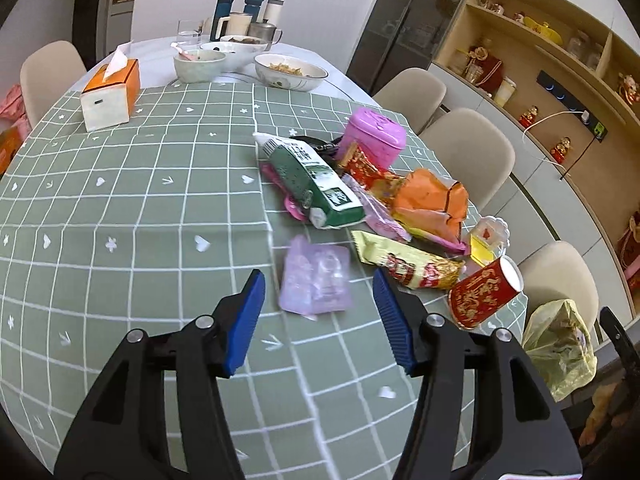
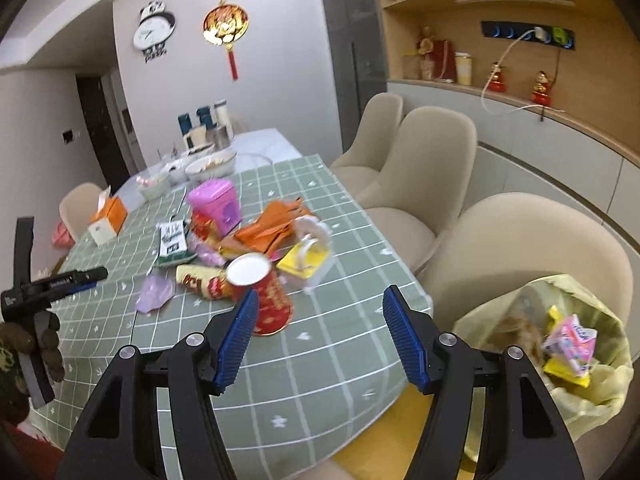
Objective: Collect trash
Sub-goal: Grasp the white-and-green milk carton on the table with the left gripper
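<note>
My left gripper [image 1: 320, 320] hangs open over the green checked tablecloth [image 1: 140, 208]. A pale purple plastic wrapper [image 1: 316, 284] lies flat just ahead of its tips, and neither pad touches it. Beyond it sits a trash pile: a green-white carton [image 1: 316, 176], an orange wrapper [image 1: 432, 200], a yellow-red snack wrapper [image 1: 408, 264] and a tipped red paper cup [image 1: 484, 296]. My right gripper [image 2: 320, 336] is open and empty above the table's near edge, with the red cup [image 2: 268, 300] just past its left finger. A yellow trash bag [image 2: 600, 392] holding wrappers gapes at lower right.
A pink tin [image 1: 376, 136], an orange tissue box [image 1: 112, 96], bowls [image 1: 290, 72] and flasks stand further back on the table. Beige chairs [image 2: 520, 240] line the right side, before a shelf wall. A gloved hand [image 2: 48, 344] holds the other gripper at the left edge.
</note>
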Action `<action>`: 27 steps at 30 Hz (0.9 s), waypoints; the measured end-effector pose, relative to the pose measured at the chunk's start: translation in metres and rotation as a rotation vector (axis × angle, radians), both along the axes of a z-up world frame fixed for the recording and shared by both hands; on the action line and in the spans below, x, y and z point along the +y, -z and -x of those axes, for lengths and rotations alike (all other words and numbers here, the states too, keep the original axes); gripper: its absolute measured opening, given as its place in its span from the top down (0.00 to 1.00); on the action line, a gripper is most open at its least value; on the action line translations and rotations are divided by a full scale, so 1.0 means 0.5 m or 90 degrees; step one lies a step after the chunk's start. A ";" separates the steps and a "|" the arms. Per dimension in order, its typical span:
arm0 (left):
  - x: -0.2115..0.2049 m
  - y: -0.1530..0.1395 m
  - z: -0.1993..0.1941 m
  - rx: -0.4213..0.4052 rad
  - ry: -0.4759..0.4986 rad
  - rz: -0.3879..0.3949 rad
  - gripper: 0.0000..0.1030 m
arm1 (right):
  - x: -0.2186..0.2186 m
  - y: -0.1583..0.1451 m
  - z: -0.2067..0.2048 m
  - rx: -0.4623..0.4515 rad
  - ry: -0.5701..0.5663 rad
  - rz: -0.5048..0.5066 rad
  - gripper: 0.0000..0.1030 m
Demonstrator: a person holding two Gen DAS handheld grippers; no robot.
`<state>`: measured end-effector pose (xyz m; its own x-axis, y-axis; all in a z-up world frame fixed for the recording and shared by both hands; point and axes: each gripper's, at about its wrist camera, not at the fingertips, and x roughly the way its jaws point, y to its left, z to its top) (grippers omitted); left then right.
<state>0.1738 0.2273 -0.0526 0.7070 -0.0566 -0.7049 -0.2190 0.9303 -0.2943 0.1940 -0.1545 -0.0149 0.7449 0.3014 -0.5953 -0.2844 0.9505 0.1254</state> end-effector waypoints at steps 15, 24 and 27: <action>0.089 0.064 -0.283 0.040 -0.019 0.023 0.48 | 0.084 0.050 0.002 0.058 0.034 0.083 0.41; 0.098 0.129 -0.427 0.110 -0.014 0.037 0.44 | 0.111 0.107 0.032 0.092 0.093 0.108 0.41; 0.080 0.123 -0.427 0.107 0.034 0.012 0.55 | 0.127 0.118 0.035 0.100 0.084 0.097 0.41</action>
